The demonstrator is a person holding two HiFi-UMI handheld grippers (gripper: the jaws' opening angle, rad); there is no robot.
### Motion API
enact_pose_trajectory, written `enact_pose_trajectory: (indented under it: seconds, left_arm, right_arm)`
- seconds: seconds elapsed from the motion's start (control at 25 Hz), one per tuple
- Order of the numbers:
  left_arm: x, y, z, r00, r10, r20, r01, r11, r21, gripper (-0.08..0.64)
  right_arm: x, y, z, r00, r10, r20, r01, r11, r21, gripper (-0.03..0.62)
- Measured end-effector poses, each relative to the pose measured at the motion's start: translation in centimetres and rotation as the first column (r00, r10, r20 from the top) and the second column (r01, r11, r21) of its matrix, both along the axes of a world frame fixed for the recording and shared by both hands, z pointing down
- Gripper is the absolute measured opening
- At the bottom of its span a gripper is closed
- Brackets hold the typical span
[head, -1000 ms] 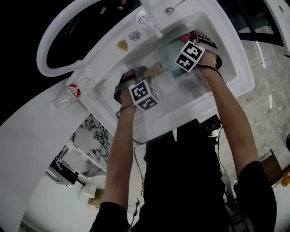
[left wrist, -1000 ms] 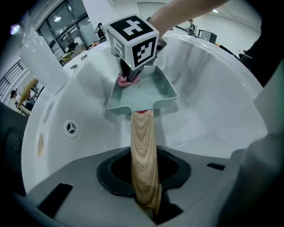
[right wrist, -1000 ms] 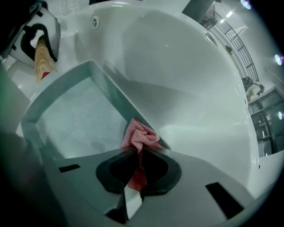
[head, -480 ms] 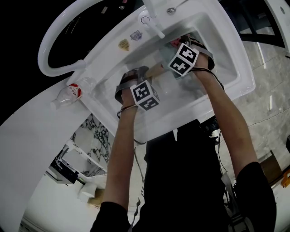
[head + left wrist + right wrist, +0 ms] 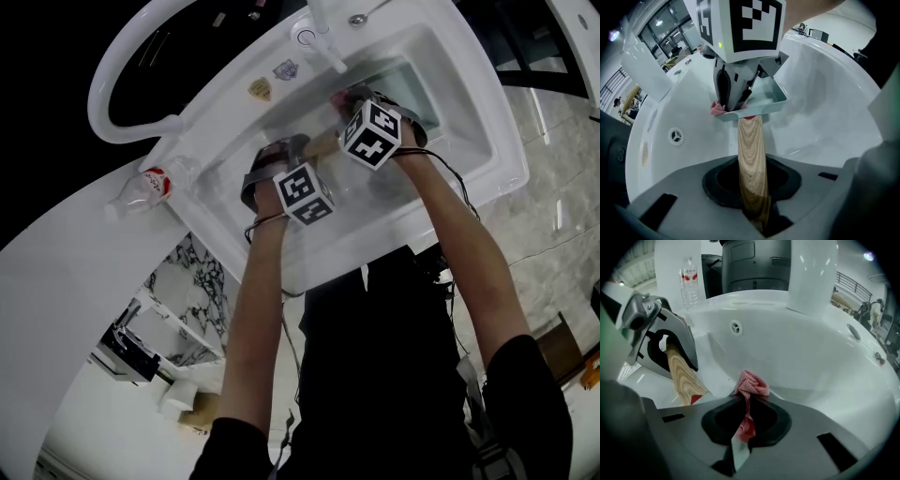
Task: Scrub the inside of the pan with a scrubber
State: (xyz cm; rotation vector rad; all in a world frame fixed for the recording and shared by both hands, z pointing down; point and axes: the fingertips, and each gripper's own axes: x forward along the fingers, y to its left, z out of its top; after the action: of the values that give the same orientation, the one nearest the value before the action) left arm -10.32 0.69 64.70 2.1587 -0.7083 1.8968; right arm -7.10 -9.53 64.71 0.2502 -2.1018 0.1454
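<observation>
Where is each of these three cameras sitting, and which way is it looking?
Head view: on the person's head, facing steeply down into the white sink; both forearms and both marker cubes show.
Left gripper view: rides on the left gripper, facing along its jaws, shut on the wooden handle, towards the pan; its own jaws show.
Right gripper view: rides on the right gripper, facing along its jaws, shut on the pink scrubber, across the sink; its own jaws show.
Shared: both gripper views show the wooden handle.
</observation>
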Motion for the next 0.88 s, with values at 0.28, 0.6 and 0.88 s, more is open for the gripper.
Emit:
enact_pose_trajectory:
  seconds: [0.28,0.6,0.88]
  left_arm:
    - [-0.2,-0.3,0.1,1.0,0.004,0.031,-0.005,0.999,0.032,0.115]
    - [-0.1,1.0,-0.2,0.998,-0.056,-0.01,0.056,0.997,0.045,0.192]
    - [-1.2,1.4,-4.1,0.99,-0.131,-0.052,0.136,0.982,0.131,0.192]
  right_arm:
    - [1.0,1.8,-1.4,1.0,-0.003,0.03,0.005,0.998,-0.055,0.044]
    - [3.1,4.7,-4.3,0.997,0.025,0.073,-0.015,0.991,-0.13,0.044]
    - [4.3,6.2,-7.8,0.995,0.053,0.088,-0.045,0.994,-0.1,0.044]
